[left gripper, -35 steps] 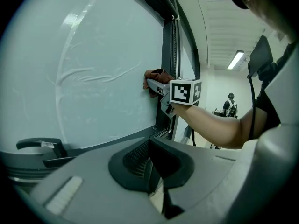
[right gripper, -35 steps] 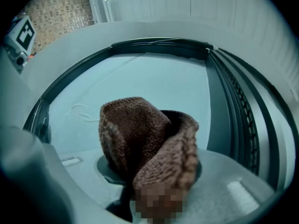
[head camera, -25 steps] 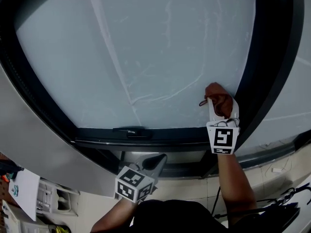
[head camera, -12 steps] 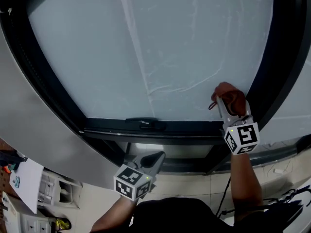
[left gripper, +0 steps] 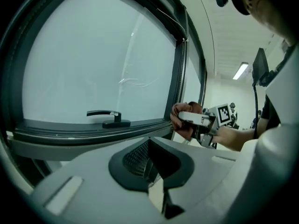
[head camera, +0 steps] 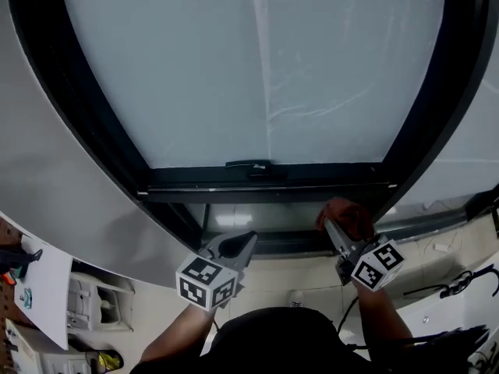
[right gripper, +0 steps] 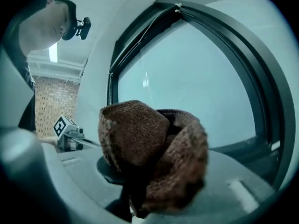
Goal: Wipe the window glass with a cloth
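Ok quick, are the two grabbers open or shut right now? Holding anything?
Left gripper: shut, nothing between its jaws.
Right gripper: shut on the brown cloth.
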The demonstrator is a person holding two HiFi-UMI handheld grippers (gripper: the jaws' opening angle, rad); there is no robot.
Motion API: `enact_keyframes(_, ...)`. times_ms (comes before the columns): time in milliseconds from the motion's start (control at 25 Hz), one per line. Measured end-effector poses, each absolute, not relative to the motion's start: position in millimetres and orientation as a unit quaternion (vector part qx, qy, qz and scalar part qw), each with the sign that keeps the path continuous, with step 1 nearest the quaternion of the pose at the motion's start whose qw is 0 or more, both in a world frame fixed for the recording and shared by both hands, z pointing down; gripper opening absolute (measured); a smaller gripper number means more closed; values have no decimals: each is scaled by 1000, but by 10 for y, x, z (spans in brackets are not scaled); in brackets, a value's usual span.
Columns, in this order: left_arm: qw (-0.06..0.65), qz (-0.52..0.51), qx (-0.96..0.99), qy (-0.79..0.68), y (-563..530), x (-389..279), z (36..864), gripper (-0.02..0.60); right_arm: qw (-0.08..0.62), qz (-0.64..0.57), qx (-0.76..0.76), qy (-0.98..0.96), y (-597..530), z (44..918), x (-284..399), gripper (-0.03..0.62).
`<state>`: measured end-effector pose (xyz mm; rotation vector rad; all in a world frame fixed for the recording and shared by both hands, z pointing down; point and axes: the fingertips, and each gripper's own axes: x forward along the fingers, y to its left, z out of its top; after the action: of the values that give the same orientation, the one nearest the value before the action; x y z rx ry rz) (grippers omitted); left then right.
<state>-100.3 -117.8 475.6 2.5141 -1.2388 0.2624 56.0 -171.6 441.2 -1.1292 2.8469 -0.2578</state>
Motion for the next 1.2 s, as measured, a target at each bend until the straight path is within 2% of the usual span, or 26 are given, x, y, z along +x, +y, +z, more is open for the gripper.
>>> enact_keyframes(200,178,83,895,-401,-705,-1215,4866,17,-6,-155,-379,912,-891,4990,205,127)
enact_keyframes(400,182,83,908,-367,-258,-1297,4960,17,-3,-174,-405,898,-288,5081,27,127)
enact_keyframes(880,182,67,902,-385,371,-1381,4982,17,-17,-158,-406,900,355,5010,-21,127)
enact_keyframes(1200,194,77,885,-417,924,-1062,5076,17,-26,-141,-378,915,862,4970,260,127)
